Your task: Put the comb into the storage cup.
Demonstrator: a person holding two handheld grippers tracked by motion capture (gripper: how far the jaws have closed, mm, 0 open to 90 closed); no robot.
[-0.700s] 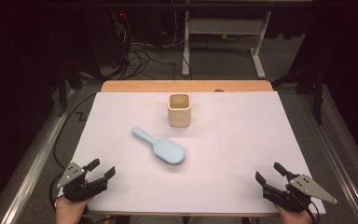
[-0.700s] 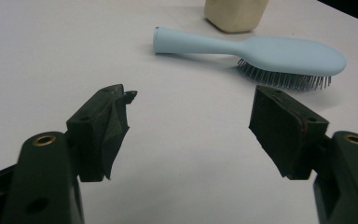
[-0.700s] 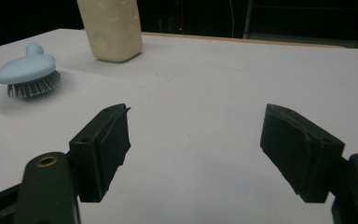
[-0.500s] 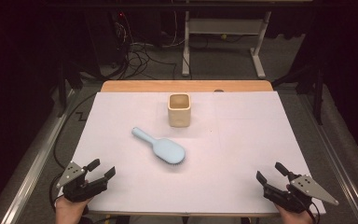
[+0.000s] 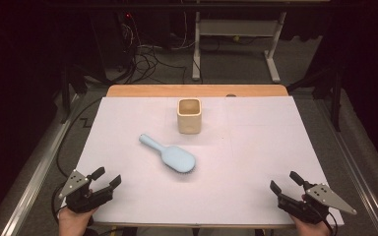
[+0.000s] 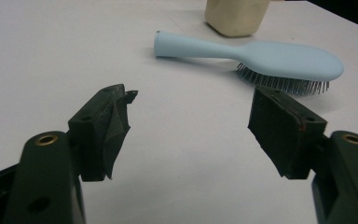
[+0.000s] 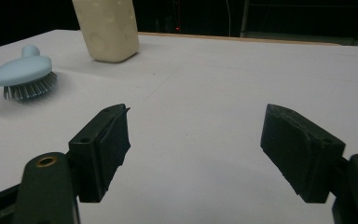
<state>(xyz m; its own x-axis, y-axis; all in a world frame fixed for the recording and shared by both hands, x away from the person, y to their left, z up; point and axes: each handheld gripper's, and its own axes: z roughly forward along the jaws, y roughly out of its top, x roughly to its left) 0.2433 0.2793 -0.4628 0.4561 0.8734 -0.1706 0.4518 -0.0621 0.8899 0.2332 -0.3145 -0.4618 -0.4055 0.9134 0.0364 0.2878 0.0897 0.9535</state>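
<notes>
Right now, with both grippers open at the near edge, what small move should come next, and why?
Probably ease the left hand-held gripper forward toward the blue hairbrush. It lies bristles down, handle angled to that side, untouched, nearer the left gripper than the right.

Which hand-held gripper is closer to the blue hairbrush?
Left. The left hand-held gripper sits at the table's near left corner, just short of the hairbrush handle side. The right hand-held gripper waits at the near right corner, farther off.

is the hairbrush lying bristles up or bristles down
Bristles down. The light blue hairbrush lies flat on the white table, smooth back up; the left gripper view shows its bristles under the head, against the tabletop.
</notes>
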